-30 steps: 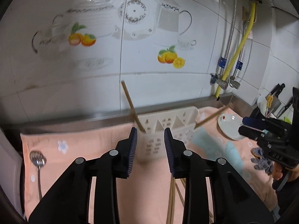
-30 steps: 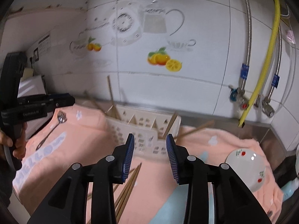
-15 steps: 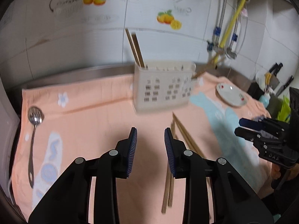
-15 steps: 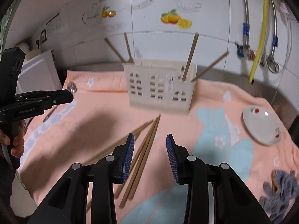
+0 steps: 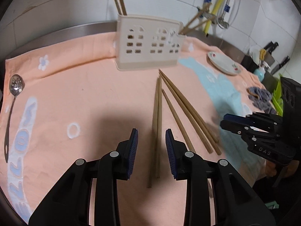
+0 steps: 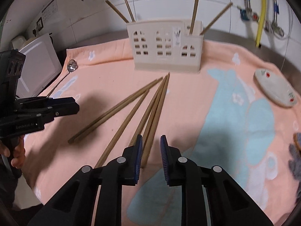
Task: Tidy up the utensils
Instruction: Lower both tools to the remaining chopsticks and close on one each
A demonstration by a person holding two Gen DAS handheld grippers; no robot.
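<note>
A cream utensil holder point(image 5: 148, 45) stands at the back of the peach towel and shows in the right wrist view too point(image 6: 165, 45), with several chopsticks upright in it. Several wooden chopsticks point(image 5: 169, 111) lie loose on the towel in front of it, also in the right wrist view point(image 6: 131, 113). My left gripper point(image 5: 151, 141) is open and empty, its jaws either side of one chopstick pair's near part. My right gripper point(image 6: 151, 148) is open and empty over the near ends of another pair. A metal slotted spoon point(image 5: 13, 101) lies at the towel's left edge.
A small white plate point(image 5: 223, 64) sits on the towel at the right, seen also in the right wrist view point(image 6: 274, 88). A grey cloth point(image 5: 261, 98) lies at the right edge. Pipes and a yellow hose point(image 6: 261, 11) run down the tiled wall. Knives point(image 5: 278, 56) stand far right.
Both grippers have tilted and come down from facing the wall and holder to hovering low over the loose chopsticks. Both stay open.
</note>
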